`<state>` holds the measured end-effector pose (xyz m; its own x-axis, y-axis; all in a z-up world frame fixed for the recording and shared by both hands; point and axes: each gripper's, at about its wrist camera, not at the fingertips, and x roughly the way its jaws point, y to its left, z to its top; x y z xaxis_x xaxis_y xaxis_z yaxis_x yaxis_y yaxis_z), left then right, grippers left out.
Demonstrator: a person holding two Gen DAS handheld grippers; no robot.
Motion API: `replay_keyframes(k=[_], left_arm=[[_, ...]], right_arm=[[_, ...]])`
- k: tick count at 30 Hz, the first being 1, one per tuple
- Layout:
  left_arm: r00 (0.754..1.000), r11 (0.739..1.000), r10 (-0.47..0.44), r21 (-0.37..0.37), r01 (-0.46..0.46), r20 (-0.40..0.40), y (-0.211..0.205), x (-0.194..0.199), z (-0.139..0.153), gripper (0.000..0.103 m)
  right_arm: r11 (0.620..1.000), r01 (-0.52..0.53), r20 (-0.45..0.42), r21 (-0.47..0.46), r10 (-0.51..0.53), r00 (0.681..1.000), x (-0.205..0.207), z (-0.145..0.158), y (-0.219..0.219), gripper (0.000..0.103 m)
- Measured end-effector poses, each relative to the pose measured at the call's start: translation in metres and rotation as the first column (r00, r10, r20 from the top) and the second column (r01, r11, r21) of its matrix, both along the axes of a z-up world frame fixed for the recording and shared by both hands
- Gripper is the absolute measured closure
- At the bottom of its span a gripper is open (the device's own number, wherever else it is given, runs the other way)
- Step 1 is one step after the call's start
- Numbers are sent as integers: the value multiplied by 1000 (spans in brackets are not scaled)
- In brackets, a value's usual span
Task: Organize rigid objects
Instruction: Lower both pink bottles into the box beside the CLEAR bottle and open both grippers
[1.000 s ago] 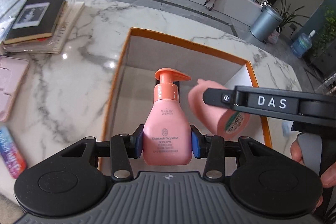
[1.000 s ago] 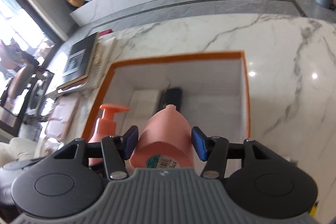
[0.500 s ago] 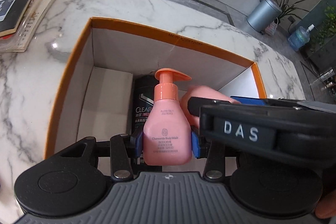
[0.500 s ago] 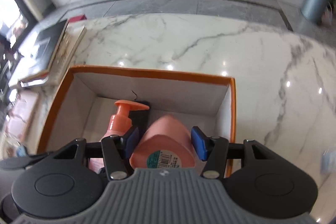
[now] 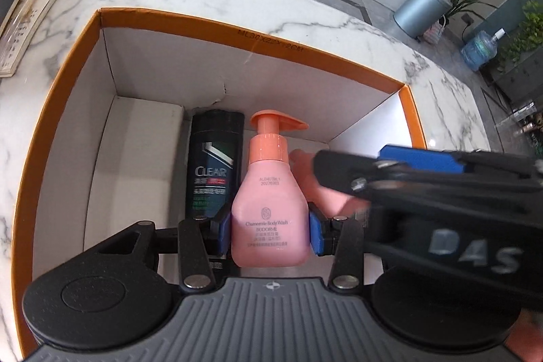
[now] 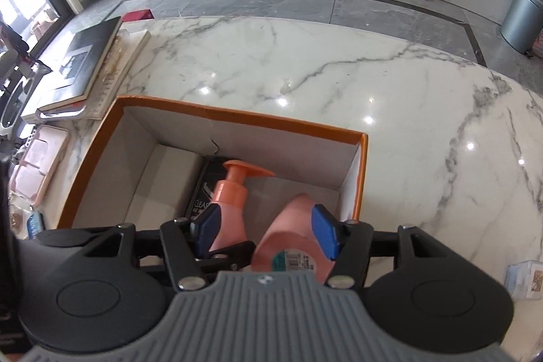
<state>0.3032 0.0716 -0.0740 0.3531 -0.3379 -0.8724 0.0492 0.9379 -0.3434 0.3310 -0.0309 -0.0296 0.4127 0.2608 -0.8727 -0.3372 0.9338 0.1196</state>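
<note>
The marble bench (image 6: 339,63) carries an orange-rimmed box (image 5: 237,33), open on top. Inside, a dark shampoo bottle (image 5: 214,165) lies at 11 o'clock of the pink pump bottle (image 5: 269,209), which the left gripper (image 5: 269,231) clamps in its jaws. At 3 o'clock, the right gripper (image 6: 268,231) has its jaws spread wide around a pink bottle (image 6: 295,236), touching only its right side.
</note>
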Motion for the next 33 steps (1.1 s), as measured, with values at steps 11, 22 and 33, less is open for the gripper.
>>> replay_keyframes(k=[11,22,33], left_arm=[[998,997,-66,39,66,4,2,-5,6,51],[948,940,-310,176,293,74,-10,-35,19,55],[862,842,-493,315,437,122,-26,-48,5,59]], right_arm=[[1000,-9,16,23,9,1000,-5,11,-21,66],[958,-275,36,-87,279,960,-31,10,-12,74],[710,-615,-63,-344,636,769,-55,-21,19,71]])
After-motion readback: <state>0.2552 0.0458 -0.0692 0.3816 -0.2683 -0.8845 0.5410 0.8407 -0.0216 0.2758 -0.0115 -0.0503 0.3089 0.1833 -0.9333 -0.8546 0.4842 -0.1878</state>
